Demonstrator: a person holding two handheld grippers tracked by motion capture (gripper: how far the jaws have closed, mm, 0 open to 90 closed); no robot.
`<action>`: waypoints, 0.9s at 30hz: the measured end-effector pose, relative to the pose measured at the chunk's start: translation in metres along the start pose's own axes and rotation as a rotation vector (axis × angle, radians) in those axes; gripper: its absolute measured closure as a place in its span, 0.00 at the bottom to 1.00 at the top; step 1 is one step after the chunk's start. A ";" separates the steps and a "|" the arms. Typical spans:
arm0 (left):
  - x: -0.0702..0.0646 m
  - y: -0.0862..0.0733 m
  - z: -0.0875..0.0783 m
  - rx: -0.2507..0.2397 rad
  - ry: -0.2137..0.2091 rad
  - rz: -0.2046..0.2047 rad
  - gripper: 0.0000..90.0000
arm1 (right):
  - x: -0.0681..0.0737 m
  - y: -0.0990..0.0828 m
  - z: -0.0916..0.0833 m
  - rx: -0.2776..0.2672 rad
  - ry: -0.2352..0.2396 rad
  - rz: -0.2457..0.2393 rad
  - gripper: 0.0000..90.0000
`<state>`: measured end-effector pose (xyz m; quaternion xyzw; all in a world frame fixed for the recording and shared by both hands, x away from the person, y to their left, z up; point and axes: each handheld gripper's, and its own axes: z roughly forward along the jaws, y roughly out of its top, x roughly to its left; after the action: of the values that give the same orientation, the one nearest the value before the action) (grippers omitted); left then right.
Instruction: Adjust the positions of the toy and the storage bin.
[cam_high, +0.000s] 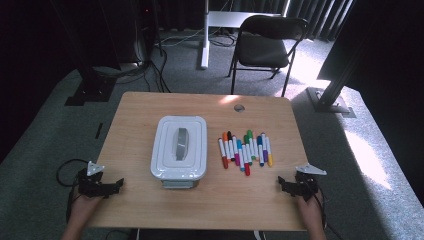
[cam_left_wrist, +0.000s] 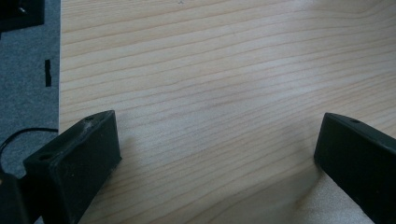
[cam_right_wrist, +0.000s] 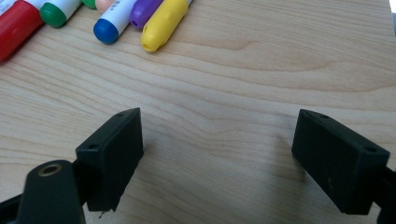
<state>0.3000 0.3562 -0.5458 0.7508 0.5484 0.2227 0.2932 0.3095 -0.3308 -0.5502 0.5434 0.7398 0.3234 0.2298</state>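
Both hand-held grippers, left and right, jaws apart, empty; marker tops cut off.

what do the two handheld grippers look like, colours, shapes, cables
Both are black. The left gripper and right gripper each carry a light grey three-cornered plate on top, and a thin black cable trails from each toward the person. Up close, each has two blocky, matte black jaws with small round holes in their upper faces. The right gripper's own view shows a brass-coloured ring set in the black body. No sleeves show at the wrists.
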 end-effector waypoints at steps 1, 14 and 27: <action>0.000 0.000 0.000 0.000 0.000 0.001 0.01 | 0.000 0.000 0.000 0.000 -0.001 0.001 0.18; -0.001 0.002 0.001 0.008 -0.014 0.022 0.01 | 0.006 0.000 -0.001 0.009 0.002 0.007 0.15; -0.013 0.021 0.008 -0.051 -0.057 0.088 0.01 | 0.040 0.038 -0.005 -0.063 0.096 -0.048 0.15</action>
<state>0.3153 0.3372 -0.5376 0.7726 0.5004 0.2278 0.3174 0.3185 -0.2859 -0.5185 0.5016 0.7524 0.3667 0.2188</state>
